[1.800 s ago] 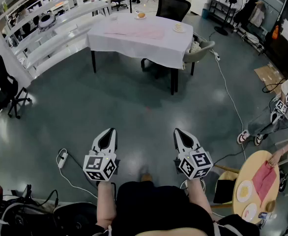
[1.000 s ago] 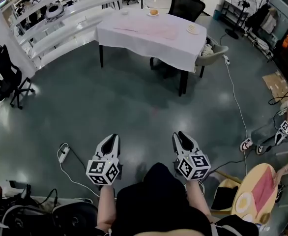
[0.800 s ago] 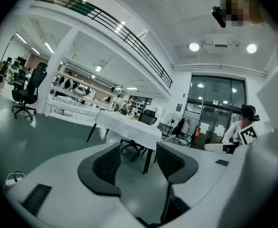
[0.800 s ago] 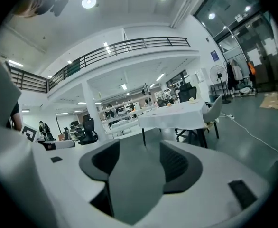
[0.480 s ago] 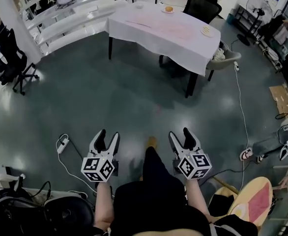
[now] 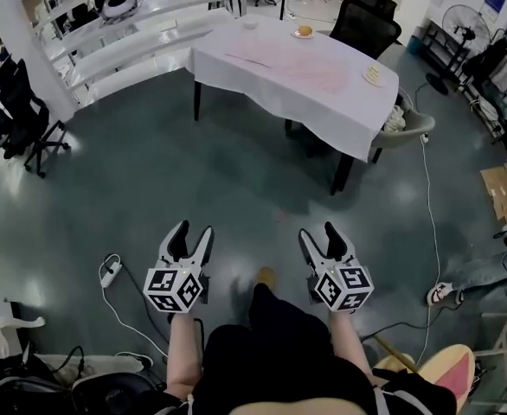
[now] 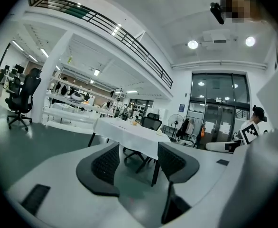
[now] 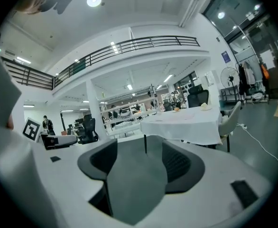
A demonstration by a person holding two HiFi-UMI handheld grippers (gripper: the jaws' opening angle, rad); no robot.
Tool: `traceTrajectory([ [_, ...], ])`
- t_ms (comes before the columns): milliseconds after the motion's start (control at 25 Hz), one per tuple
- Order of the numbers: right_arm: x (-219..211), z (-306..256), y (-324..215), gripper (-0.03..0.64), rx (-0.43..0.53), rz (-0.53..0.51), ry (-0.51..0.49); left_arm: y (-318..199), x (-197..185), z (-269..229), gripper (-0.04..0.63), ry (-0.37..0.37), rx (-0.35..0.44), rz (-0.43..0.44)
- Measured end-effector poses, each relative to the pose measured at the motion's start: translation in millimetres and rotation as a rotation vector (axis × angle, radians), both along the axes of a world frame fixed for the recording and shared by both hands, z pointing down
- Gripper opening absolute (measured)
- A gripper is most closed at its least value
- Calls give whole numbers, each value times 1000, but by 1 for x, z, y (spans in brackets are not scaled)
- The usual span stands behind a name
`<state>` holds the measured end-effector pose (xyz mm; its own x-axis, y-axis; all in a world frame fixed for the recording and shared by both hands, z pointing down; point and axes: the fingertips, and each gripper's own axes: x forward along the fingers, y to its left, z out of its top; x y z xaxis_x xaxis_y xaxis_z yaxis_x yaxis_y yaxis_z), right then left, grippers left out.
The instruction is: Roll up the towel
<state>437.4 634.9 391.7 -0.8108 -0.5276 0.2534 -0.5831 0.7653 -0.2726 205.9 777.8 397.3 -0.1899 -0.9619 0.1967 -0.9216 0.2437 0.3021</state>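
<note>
A pale pink towel (image 6: 290,65) lies spread flat on a table under a white cloth (image 6: 323,102), far ahead across the grey floor. My left gripper (image 6: 190,239) and right gripper (image 6: 325,239) are held side by side at waist height, pointing toward the table and well short of it. Both are open, with nothing between the jaws. In the left gripper view the table (image 7: 129,129) shows beyond the open gripper (image 7: 138,163). In the right gripper view the table (image 8: 181,122) stands at the right, past that open gripper (image 8: 139,163).
Two small plates of food (image 6: 304,31) (image 6: 373,74) sit on the table. A black office chair (image 6: 370,26) stands behind it and a grey chair (image 6: 407,126) at its right end. White shelving (image 6: 132,33) runs along the left. A power strip (image 6: 109,272) and a cable (image 6: 426,197) lie on the floor.
Both grippers' jaws have gone from shut to open. The person has walked forward: the table has come nearer and shifted rightward in the head view.
</note>
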Motion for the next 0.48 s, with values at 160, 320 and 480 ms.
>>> traceTrajectory([
  [160, -15, -1, -51, 308, 10, -4, -5, -47, -14, -2, 259, -26, 6, -2],
  [320, -32, -1, -96, 308, 19, -4, -16, -88, -29, -3, 259, -39, 14, -8],
  [480, -49, 0, -129, 308, 20, -13, -21, -116, -46, -2, 259, -44, 12, -21],
])
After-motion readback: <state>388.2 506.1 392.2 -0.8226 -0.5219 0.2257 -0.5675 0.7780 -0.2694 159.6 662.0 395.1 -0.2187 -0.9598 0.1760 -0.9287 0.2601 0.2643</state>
